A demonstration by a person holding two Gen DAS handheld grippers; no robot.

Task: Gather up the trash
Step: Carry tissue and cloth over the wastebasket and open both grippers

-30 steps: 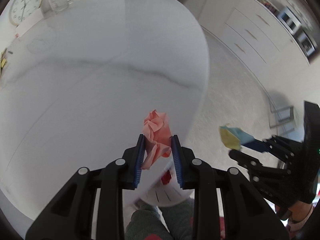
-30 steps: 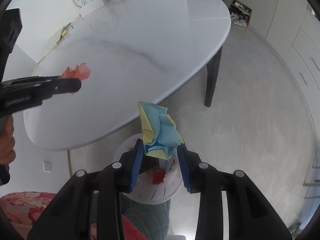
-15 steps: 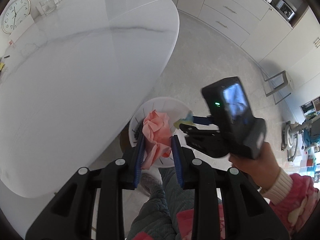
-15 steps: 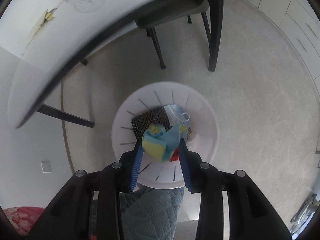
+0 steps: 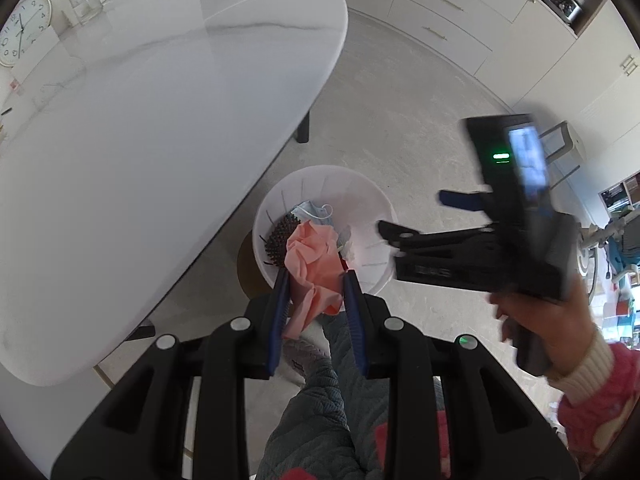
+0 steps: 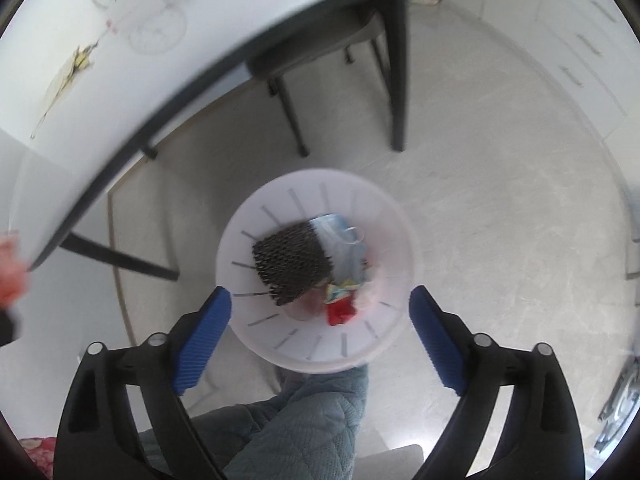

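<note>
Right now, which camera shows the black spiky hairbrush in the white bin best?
The right wrist view: the black spiky hairbrush lies unobstructed in the white bin. In the left wrist view, crumpled pink paper partly covers it.

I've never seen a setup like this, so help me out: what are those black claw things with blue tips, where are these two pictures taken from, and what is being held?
They are hand-held grippers, one in each of a person's hands, each with a camera looking along its fingers. Both point down at a white bin on the floor beside a white table.

In the left camera's view, the left gripper pinches a crumpled pink paper above the bin. The right gripper shows there too, in the person's hand.

In the right camera's view, the right gripper is opening, with nothing between its blue pads. The bin holds a dark hairbrush, a face mask and coloured scraps.
</note>
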